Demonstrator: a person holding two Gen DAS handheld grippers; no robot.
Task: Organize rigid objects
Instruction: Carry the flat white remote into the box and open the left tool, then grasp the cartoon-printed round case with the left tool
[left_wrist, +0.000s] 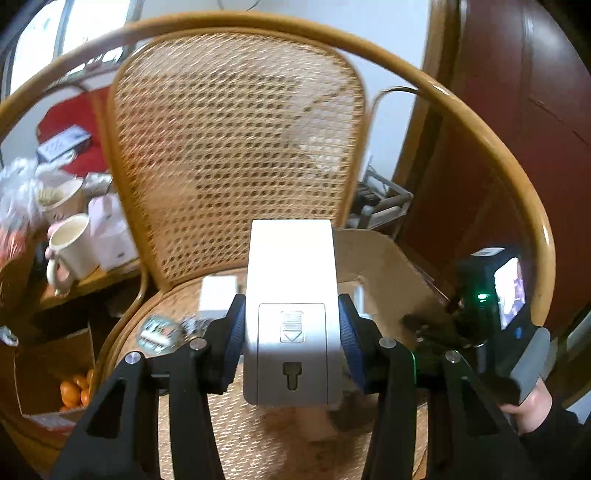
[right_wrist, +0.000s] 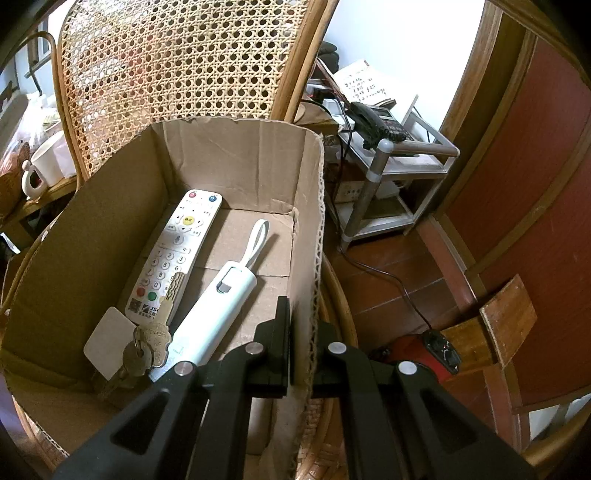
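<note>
My left gripper (left_wrist: 291, 350) is shut on a white plastic device (left_wrist: 291, 295) with a battery cover, held above the rattan chair seat (left_wrist: 258, 443). The blue pads press on both of its sides. My right gripper (right_wrist: 301, 350) is shut on the right wall of a cardboard box (right_wrist: 310, 221) that stands on the chair. Inside the box lie a white remote control (right_wrist: 173, 254), a white stick-shaped device with a loop (right_wrist: 218, 314), and a bunch of keys with a white tag (right_wrist: 144, 347). The box (left_wrist: 384, 266) also shows in the left wrist view, behind the held device.
On the seat left of the box lie a white box (left_wrist: 218, 291) and small packets (left_wrist: 159, 330). A side table at the left bears mugs (left_wrist: 72, 251). A carton of oranges (left_wrist: 75, 393) sits on the floor. A metal shelf with a telephone (right_wrist: 373, 123) stands right of the chair.
</note>
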